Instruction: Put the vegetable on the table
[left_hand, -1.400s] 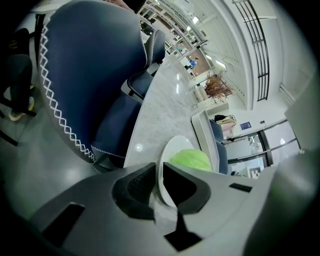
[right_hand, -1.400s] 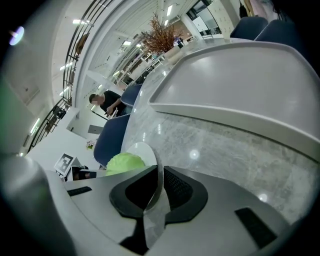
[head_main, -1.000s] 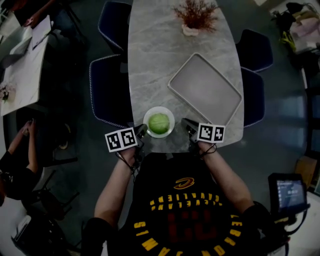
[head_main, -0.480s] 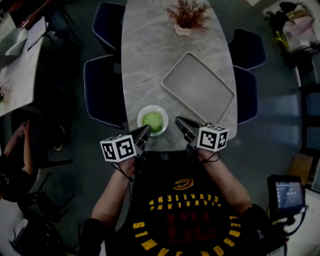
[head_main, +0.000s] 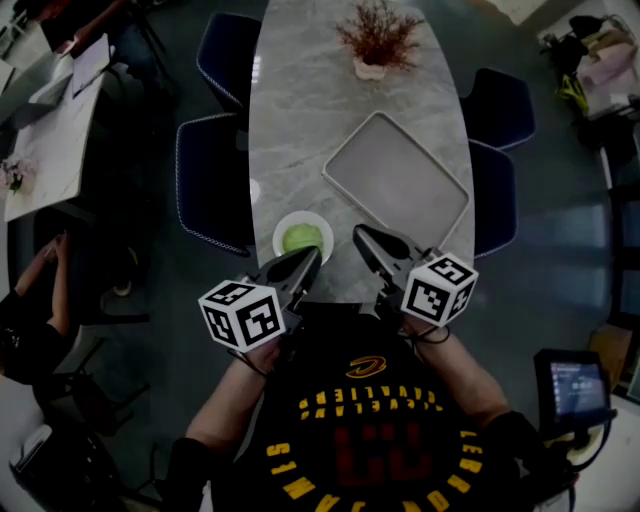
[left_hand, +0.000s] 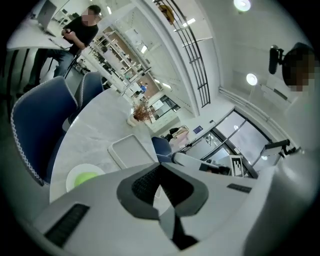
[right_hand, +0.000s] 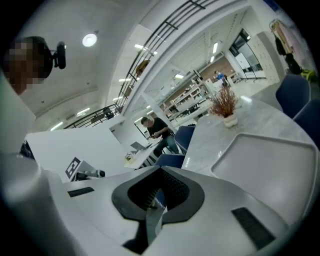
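A round green vegetable (head_main: 302, 238) lies in a white bowl (head_main: 322, 227) near the front end of the grey marble table (head_main: 300, 110). The bowl (left_hand: 75, 174) with the vegetable (left_hand: 88, 178) also shows low left in the left gripper view. My left gripper (head_main: 308, 259) hovers just in front of the bowl, its jaws together and holding nothing. My right gripper (head_main: 362, 237) hangs to the right of the bowl, also shut and holding nothing. Neither touches the bowl. Each gripper's tip fills its own view: left gripper (left_hand: 160, 166), right gripper (right_hand: 161, 171).
A large grey tray (head_main: 395, 180) lies on the table's right side, also seen as the tray (right_hand: 265, 160). A dried plant in a pot (head_main: 375, 40) stands at the far end. Blue chairs (head_main: 215, 185) line both sides. People sit at another table at the left (head_main: 45, 130).
Both grippers have risen from the table edge toward the head camera, so their marker cubes look larger. The bowl and vegetable have not moved on the table.
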